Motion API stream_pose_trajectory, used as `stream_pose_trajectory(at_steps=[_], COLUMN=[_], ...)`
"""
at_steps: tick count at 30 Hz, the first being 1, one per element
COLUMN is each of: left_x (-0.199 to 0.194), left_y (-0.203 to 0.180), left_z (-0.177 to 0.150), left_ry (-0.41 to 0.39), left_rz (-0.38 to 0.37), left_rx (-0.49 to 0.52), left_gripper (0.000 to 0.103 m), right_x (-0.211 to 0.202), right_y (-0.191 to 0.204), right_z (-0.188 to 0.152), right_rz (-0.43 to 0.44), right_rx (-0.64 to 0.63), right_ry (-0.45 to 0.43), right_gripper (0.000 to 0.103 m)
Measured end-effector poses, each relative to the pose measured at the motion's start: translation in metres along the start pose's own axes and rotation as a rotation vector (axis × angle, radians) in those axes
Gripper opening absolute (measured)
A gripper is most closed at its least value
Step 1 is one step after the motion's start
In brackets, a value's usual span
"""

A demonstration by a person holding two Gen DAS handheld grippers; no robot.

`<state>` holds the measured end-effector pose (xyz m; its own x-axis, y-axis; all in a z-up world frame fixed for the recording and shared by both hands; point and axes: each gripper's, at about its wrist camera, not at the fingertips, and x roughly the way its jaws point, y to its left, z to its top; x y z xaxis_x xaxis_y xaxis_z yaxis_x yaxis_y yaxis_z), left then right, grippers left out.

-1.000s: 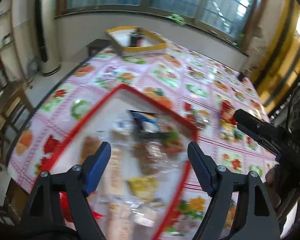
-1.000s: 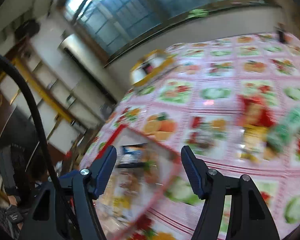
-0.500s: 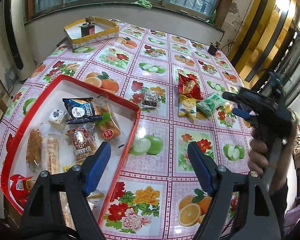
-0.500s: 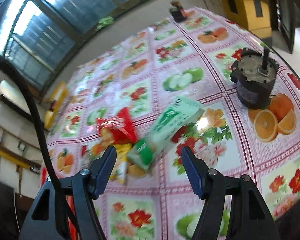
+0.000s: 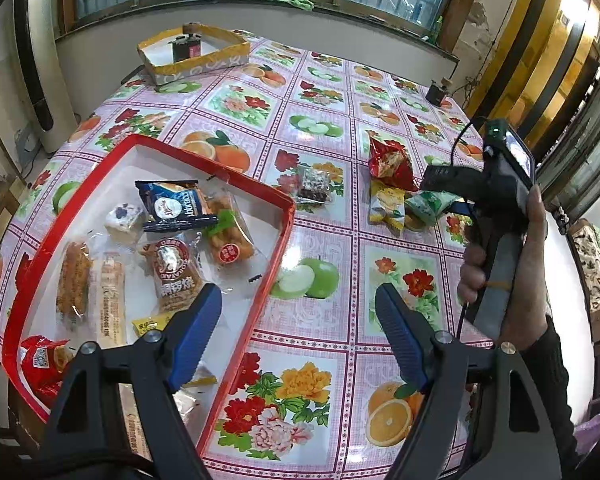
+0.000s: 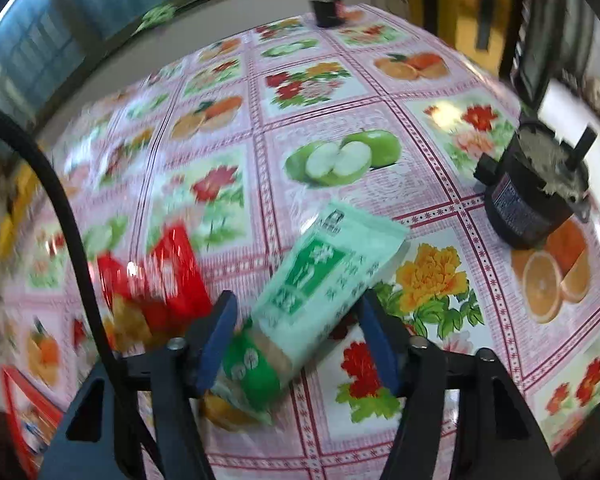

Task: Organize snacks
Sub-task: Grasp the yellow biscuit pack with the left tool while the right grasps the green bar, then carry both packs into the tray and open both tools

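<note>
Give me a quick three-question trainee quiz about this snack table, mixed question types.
1. True or false: the green packet already lies inside the red tray.
2. Which claw has the green packet between its fingers? A) left B) right
3. Fill in: the left claw hovers with nothing between its fingers, so it is ____.

Key: 1 false, it lies on the tablecloth outside the tray. 2 B, the right claw, whose fingers have just been closing in. 3 open.
</note>
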<state>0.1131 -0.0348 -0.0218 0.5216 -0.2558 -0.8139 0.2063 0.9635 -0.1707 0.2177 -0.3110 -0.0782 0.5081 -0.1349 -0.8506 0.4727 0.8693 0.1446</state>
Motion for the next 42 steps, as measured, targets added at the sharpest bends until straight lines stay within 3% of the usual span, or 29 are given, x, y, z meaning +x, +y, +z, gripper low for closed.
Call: stream_pose_trajectory(at_steps=[5,11,15,20,26,29,35,39,42], left_x=[0.005,0.038,0.092,0.14,0.184,0.183,0.155,0.103,0.047], left_y=[-0.019,-0.054,-0.077,-0.107,-0.12,-0.118,-0.107,-0.077,-0.046], left_z=[0.0,0.016,0.04,0.071,0.079,0.079,0.047,0.018,-0.005], left_ry=[-0.005,0.03,0.157,0.171,0.244,0.209,0.206,0.186,0.137], left_rz=[0.018,0.005,-0.025,0.032,0.062,0.068,0.093,-0.01,-0.069], left_rx=[0.067,0.167,0.208,0.285,0.268,0.232,0.241,0.131,0.058], left_gripper=[0.079,0.079,0.079,0.079,0.055,0.046,0.043,0.04,0.04], right_x=[-0.011,-0.017,-0.017,-0.015,-0.014,-0.014,-0.014,-0.017,-0.036], right_y=[-0.011,-0.046,-0.05,-0.069,-0.068,-0.066,-0.064,-0.063,-0.049], right_z=[-0.019,-0.024,-0.026,-0.024,-0.022,-0.024,-0.023,-0.025,-0.029], right_rz=[0.004,0.135,0.18,0.279,0.292,0.295,0.287,0.297,0.275], right_rx=[-0.099,-0.066,-0.07,0.044,0.061,0.044,0.015,0.006,-0.076], right_ry=[-0.001,-0.034,-0.063,-0.034,-0.025,-0.019,-0.023,-0.044,-0.139], right_gripper=[0.029,0.024,0.024,0.024,0.024,0.024,0.024,0.024,0.023])
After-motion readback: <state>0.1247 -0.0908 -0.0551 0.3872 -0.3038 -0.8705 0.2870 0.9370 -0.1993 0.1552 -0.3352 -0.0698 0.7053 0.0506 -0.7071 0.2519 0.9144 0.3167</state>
